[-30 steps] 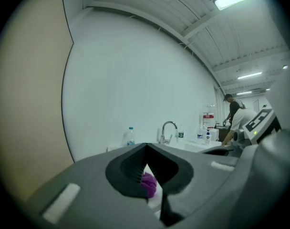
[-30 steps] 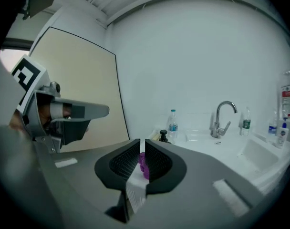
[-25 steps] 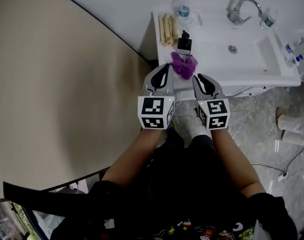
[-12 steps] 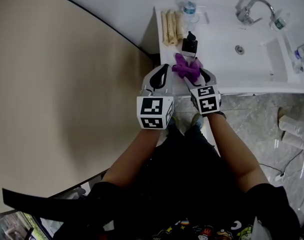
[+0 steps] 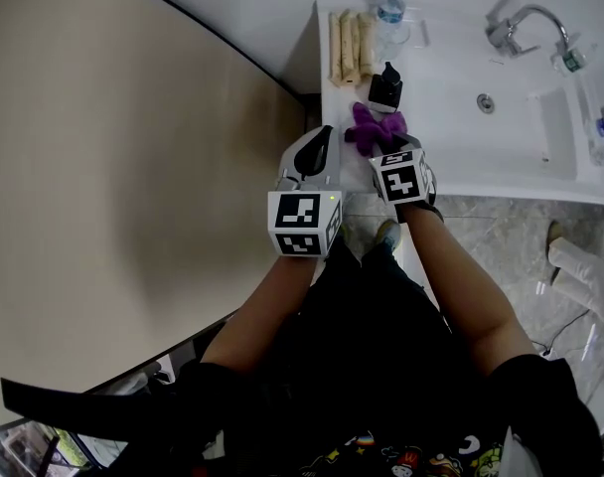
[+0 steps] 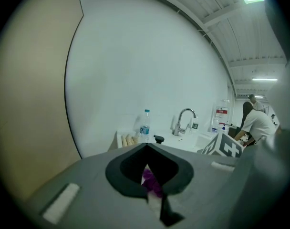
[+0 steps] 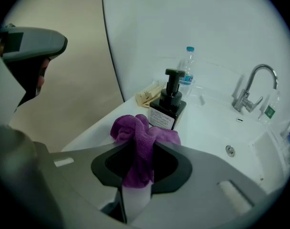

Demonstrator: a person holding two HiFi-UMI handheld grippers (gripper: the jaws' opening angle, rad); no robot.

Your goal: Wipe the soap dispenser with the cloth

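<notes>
A black soap dispenser [image 5: 385, 89] with a white label [image 7: 166, 111] stands upright on the white counter [image 5: 451, 162], near its left end. Just in front of it is a crumpled purple cloth [image 5: 374, 127]. My right gripper [image 5: 388, 149] is shut on the purple cloth [image 7: 135, 132], which bunches above the jaws and hangs down between them. My left gripper [image 5: 323, 135] hovers beside it to the left, over the counter's corner. Its jaws are shut with nothing in them [image 6: 147, 146]. Through their opening I glimpse the cloth [image 6: 152, 185].
A water bottle [image 5: 390, 8] and beige rolled cloths [image 5: 350, 48] sit behind the dispenser. The sink basin [image 5: 501, 107] and faucet [image 5: 526, 23] lie to the right. A beige wall [image 5: 133, 167] closes the left side. A person [image 6: 254, 123] stands far right.
My right gripper has moved forward onto the purple cloth and its jaws now hold it. The left gripper has barely moved.
</notes>
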